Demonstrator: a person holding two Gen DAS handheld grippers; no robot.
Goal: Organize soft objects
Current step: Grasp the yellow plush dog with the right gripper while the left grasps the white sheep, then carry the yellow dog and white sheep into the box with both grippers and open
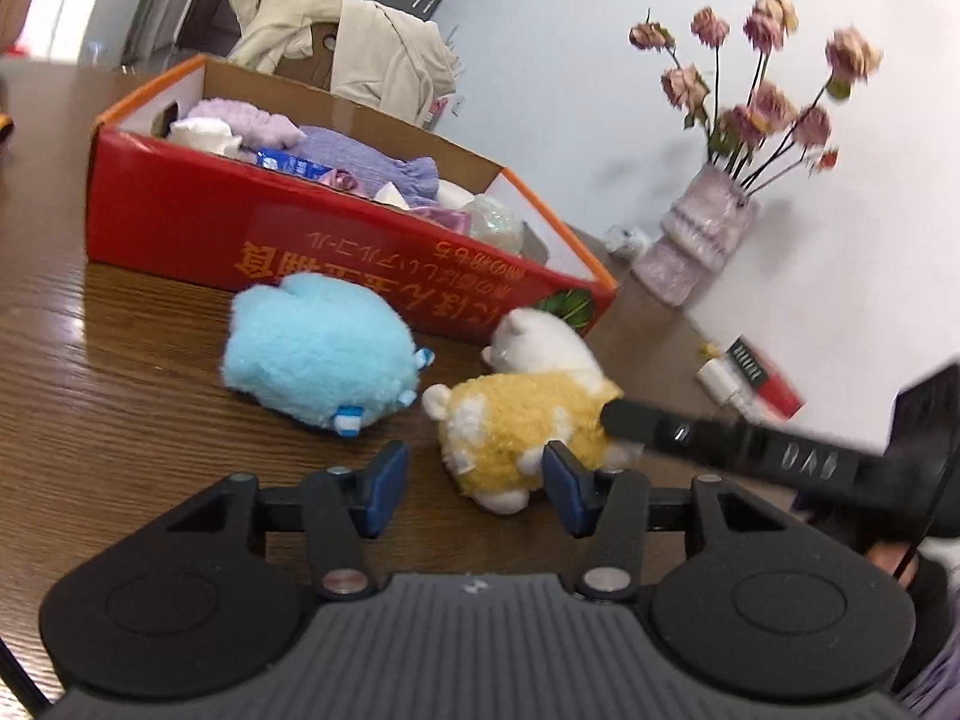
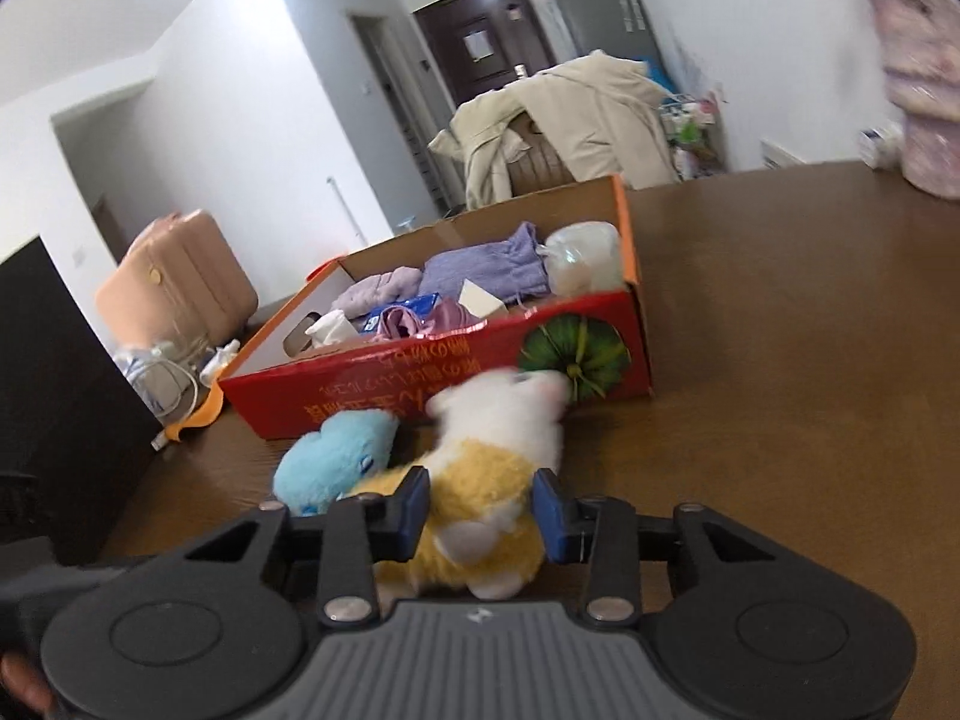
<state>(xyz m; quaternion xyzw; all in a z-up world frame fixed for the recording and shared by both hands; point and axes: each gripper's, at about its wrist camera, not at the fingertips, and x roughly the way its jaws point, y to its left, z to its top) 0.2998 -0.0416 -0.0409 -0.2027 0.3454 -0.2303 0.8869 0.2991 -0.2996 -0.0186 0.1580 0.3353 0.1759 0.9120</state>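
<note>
Left wrist view: the task is judged to be well along but unfinished, since soft things are already gathered in the red box while two plush toys are left outside it on the table. From left to right along the box, a white cloth, a lilac fluffy piece, a blue packet, a folded purple garment and a pale bag at the far end are seen packed loosely, with room left over. In front of the box, the blue plush is lying untouched, and just to its right the yellow and white plush is set. The left gripper is held low with its jaws apart, one pad touching the yellow plush and nothing clamped. The right gripper is seen with its jaws clamped on the yellow plush's body, near the box's front wall.
</note>
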